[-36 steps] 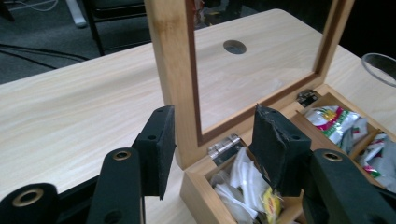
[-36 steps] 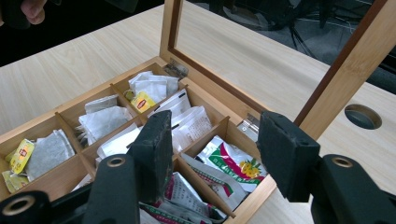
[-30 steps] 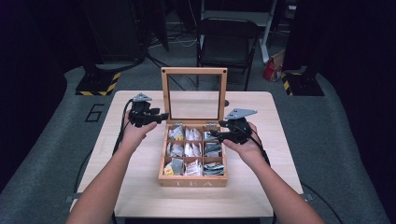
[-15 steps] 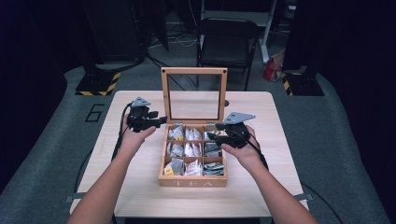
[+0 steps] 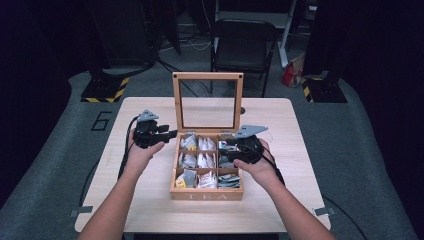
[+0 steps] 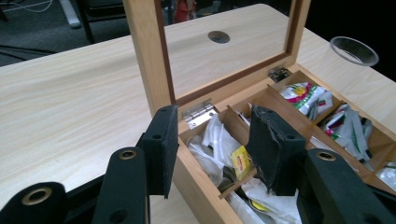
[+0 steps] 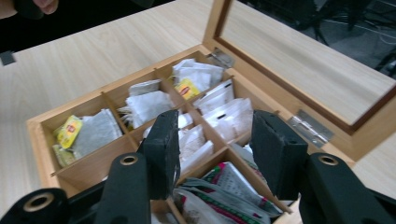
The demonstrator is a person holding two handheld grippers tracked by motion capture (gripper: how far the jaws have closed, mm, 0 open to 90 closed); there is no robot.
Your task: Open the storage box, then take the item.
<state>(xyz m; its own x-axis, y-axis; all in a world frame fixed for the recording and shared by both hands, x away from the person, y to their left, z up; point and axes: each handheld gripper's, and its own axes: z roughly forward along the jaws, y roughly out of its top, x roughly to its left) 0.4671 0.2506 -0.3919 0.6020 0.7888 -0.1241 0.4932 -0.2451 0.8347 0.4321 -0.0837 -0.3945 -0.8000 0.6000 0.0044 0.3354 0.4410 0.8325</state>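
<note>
Tea bags fill the compartments of the wooden box mid-table, right under the right gripper, whose jaws are spread and empty. The left gripper, also spread and empty, straddles the box's left wall. A careless dip could snag a divider or bump the upright glass lid.

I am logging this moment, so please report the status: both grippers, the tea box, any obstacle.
Left gripper open at box's left wall. Right gripper open over right compartments. Tea box lid upright, tea bags inside. Nothing in the way.
</note>
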